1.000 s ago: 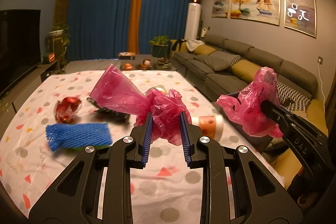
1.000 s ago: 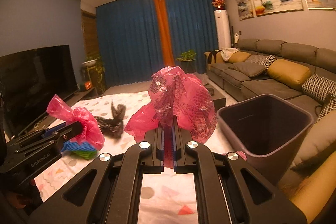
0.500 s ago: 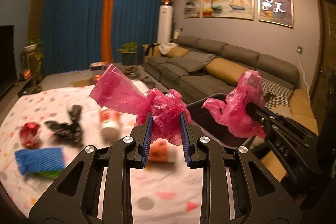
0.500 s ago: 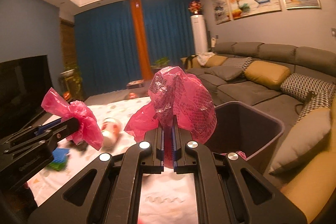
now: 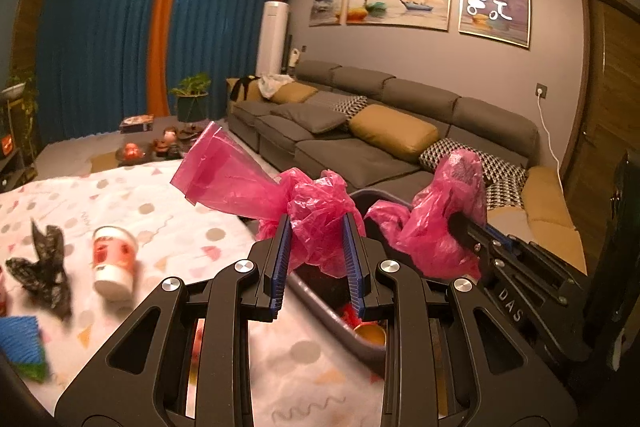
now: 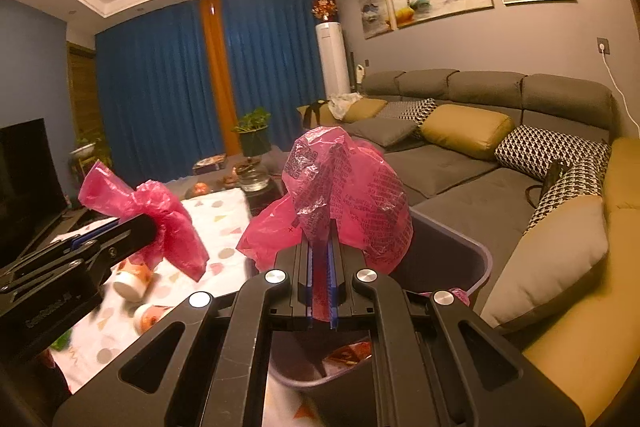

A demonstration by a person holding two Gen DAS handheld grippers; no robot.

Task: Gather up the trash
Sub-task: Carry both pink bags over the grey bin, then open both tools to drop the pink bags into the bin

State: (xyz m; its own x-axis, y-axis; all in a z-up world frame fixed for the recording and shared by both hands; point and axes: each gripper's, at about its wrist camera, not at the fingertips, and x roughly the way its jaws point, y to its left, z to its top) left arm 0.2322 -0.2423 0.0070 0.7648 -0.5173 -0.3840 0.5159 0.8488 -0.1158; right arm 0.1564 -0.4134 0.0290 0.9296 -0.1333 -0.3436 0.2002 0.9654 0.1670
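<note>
My left gripper (image 5: 316, 227) is shut on a crumpled pink plastic bag (image 5: 256, 191), its blue pads pressing the bunched middle. My right gripper (image 6: 320, 251) is shut tight on a second pink bag (image 6: 352, 187) that balloons above its fingers. Both bags hang over the dark grey trash bin (image 6: 476, 259), whose near rim (image 5: 320, 303) shows below the left fingers. Some trash lies inside the bin. In the left wrist view the right gripper (image 5: 456, 223) is at the right; in the right wrist view the left gripper (image 6: 148, 227) is at the left.
On the dotted tablecloth (image 5: 168, 211) lie a tipped paper cup (image 5: 114, 259), a black crumpled wrapper (image 5: 44, 267) and a blue mesh sleeve (image 5: 20, 343). A second cup (image 6: 150, 315) lies near the bin. A grey sofa (image 6: 460, 163) with cushions runs along the right wall.
Both grippers have swung right, away from the table's middle, each still holding its pink bag. The bin has come under them and the table trash has slid to the left.
</note>
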